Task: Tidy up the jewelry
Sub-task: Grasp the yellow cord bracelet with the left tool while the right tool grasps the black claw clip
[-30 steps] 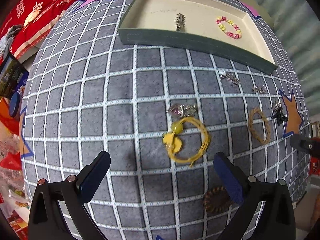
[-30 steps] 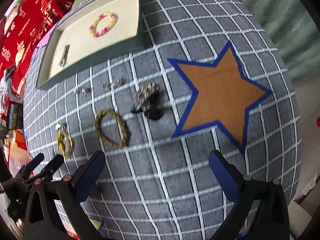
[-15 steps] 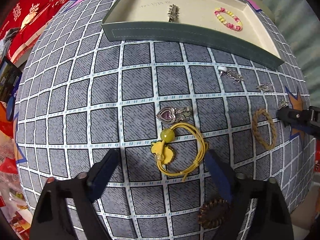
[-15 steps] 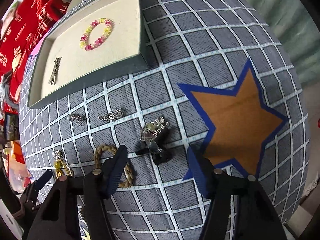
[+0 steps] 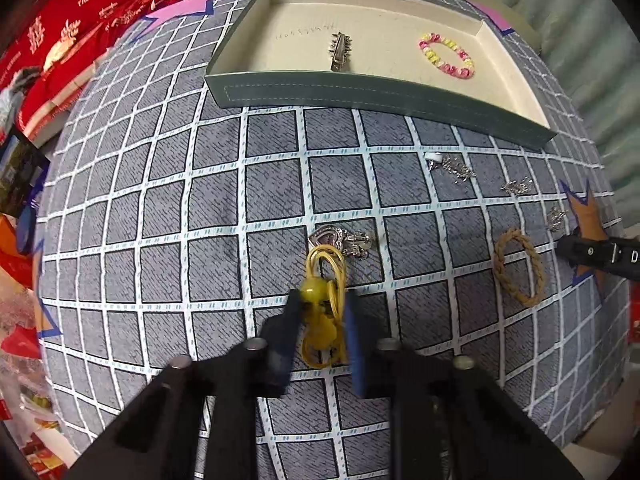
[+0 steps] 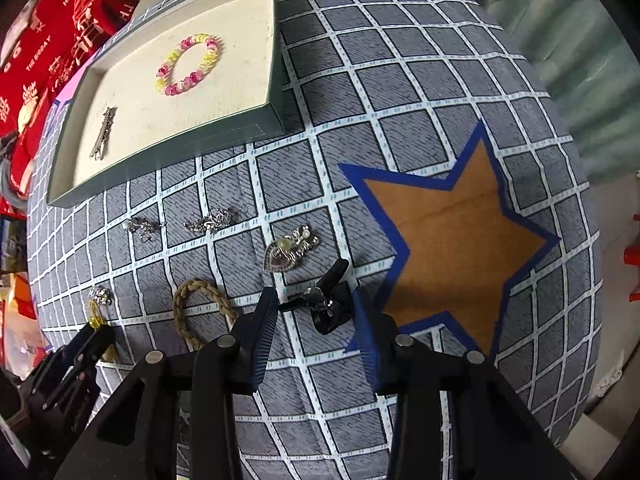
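My left gripper (image 5: pixel 320 308) is shut on the yellow hair tie with a bead (image 5: pixel 324 292), squeezed narrow on the grid cloth. A silver heart pendant (image 5: pixel 340 238) lies just beyond it. My right gripper (image 6: pixel 316 312) stands half open around a black hair clip (image 6: pixel 326 308); its fingers do not touch the clip. Another heart pendant (image 6: pixel 288 252) lies just past the clip. The green tray (image 5: pixel 360 92) at the back holds a pink-yellow bead bracelet (image 5: pixel 446 54) and a silver hair clip (image 5: pixel 339 52). The tray also shows in the right wrist view (image 6: pixel 168 152).
A braided tan ring (image 5: pixel 518 266) lies at the right, and shows in the right wrist view (image 6: pixel 200 312). Small silver pieces (image 5: pixel 452 166) (image 6: pixel 210 220) lie near the tray's front wall. An orange star patch (image 6: pixel 460 248) is right of the black clip. Red cloth lies beyond the table's left edge.
My left gripper has moved down and closed on the yellow hair tie, squeezing it. My right gripper has moved forward and narrowed around the black clip.
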